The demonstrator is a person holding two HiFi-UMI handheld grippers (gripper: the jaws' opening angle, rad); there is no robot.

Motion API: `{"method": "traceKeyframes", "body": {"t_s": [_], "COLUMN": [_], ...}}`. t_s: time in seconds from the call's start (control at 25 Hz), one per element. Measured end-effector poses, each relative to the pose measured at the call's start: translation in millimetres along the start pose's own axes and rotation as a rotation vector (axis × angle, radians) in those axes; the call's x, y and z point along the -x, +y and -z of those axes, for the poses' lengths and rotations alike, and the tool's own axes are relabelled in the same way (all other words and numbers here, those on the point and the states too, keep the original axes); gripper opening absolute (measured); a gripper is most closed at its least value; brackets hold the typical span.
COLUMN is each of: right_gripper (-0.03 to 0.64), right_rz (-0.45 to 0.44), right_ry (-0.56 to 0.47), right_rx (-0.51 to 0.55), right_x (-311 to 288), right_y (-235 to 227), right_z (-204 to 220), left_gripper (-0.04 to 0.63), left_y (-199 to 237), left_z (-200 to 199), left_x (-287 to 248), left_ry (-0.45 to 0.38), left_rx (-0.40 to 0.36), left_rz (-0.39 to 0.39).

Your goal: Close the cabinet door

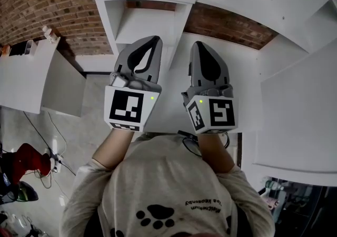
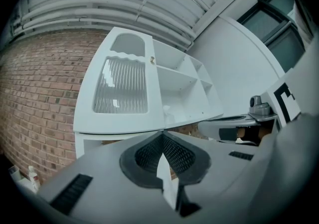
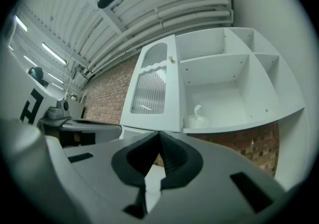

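The white wall cabinet (image 3: 234,83) hangs on a brick wall. Its left door with ribbed glass (image 3: 149,88) is closed. The right compartment (image 2: 179,88) stands open, showing bare shelves and a small white crumpled bag (image 3: 198,117). A large white panel (image 1: 297,115) at the right of the head view looks like the open door. My left gripper (image 1: 150,42) and right gripper (image 1: 200,46) are held side by side below the cabinet and pointing at it. Both are shut and empty, touching nothing. Their tips meet in the left gripper view (image 2: 162,134) and the right gripper view (image 3: 158,133).
A white counter (image 1: 168,94) runs below the cabinet, under both grippers. At the left stands a white table (image 1: 26,72) with a small bottle (image 1: 48,33). Cables and a red object (image 1: 23,157) lie on the floor at the lower left.
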State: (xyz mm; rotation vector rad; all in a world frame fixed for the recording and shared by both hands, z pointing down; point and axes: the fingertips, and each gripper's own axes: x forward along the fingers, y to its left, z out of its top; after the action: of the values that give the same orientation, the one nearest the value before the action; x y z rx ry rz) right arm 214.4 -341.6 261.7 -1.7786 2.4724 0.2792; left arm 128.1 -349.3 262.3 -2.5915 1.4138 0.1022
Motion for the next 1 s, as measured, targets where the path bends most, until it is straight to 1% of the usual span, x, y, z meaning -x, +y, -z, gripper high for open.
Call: {"method": "traceKeyframes", "body": {"t_s": [0.28, 0.48, 0.84, 1.0], "right_gripper": [0.009, 0.009, 0.009, 0.009], "right_rz": [0.001, 0.003, 0.004, -0.003], "right_ry": [0.014, 0.033, 0.066, 0.065], "right_rx": [0.003, 0.015, 0.019, 0.010], "right_x": [11, 14, 17, 18], "right_y": [7, 8, 9, 12], "right_z": [22, 33, 52, 55], "left_gripper": [0.008, 0.008, 0.008, 0.008], "left_y": [-7, -13, -16, -17], "left_z": [26, 41, 55, 57], "left_x": [11, 14, 19, 20], "left_ry": [0.039, 0.063, 0.083, 0.089], "left_rx": [0.025, 0.026, 0.040, 0.043], "left_rz": [-0.011, -0.008, -0.019, -0.017]}}
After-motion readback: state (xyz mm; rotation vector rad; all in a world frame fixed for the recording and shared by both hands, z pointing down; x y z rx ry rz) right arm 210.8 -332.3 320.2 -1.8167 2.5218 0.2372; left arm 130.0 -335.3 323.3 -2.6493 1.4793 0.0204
